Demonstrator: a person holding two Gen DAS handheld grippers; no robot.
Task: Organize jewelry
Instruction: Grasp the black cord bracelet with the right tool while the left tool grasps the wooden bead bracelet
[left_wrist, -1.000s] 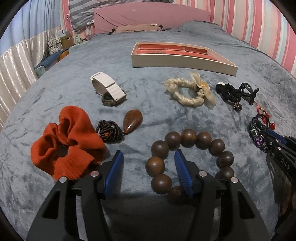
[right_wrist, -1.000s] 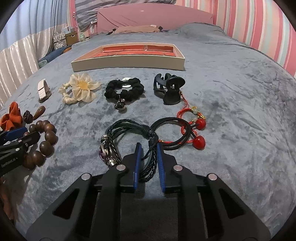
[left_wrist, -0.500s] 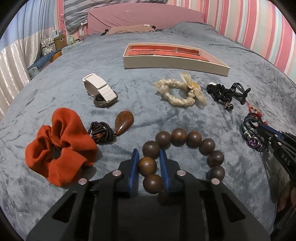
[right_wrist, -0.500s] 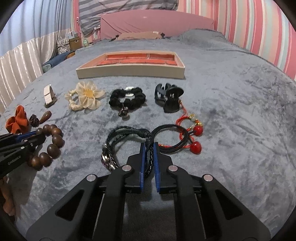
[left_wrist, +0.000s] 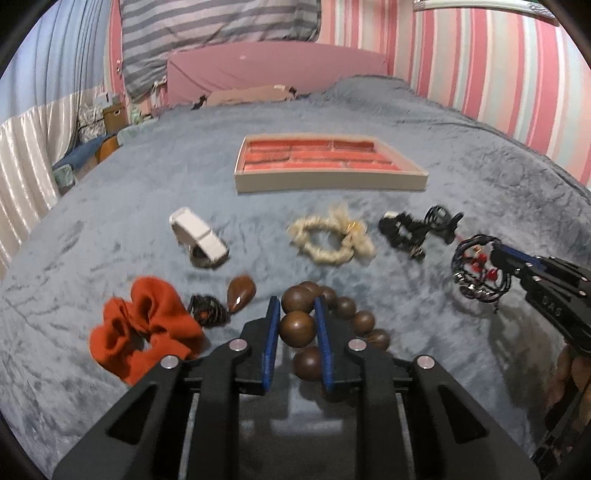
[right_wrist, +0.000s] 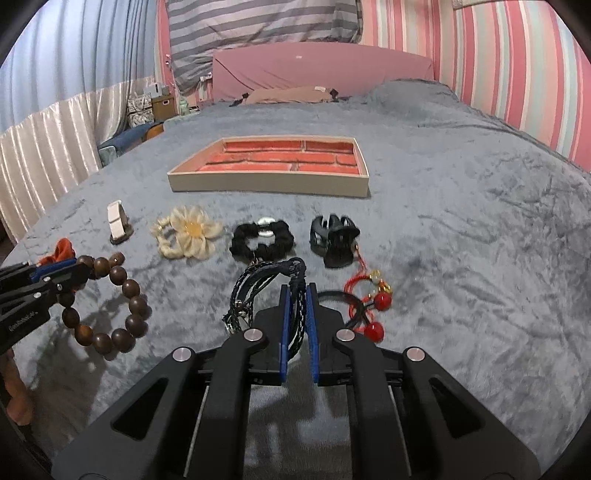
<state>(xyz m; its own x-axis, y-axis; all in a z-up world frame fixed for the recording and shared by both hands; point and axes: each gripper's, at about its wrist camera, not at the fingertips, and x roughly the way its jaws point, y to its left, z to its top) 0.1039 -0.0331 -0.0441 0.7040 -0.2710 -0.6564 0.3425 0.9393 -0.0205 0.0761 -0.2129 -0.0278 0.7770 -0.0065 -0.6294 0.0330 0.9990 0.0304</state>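
Note:
My left gripper (left_wrist: 296, 314) is shut on a brown wooden bead bracelet (left_wrist: 297, 328) and holds it above the grey bedspread; the bracelet (right_wrist: 110, 306) hangs from it in the right wrist view. My right gripper (right_wrist: 296, 295) is shut on a black braided bracelet (right_wrist: 258, 288), lifted off the bed; it also shows in the left wrist view (left_wrist: 480, 269). The beige jewelry tray (left_wrist: 328, 182) with red compartments lies beyond, also seen in the right wrist view (right_wrist: 269, 184).
On the bed lie an orange scrunchie (left_wrist: 144, 332), a brown teardrop pendant (left_wrist: 240, 293), a white watch (left_wrist: 199, 238), a cream flower scrunchie (right_wrist: 188, 236), a black scrunchie (right_wrist: 262, 240), a black claw clip (right_wrist: 332, 236) and a red-bead hair tie (right_wrist: 369, 306).
Both grippers closed on their bracelets and rose off the bed with them. The views tilted up toward the tray.

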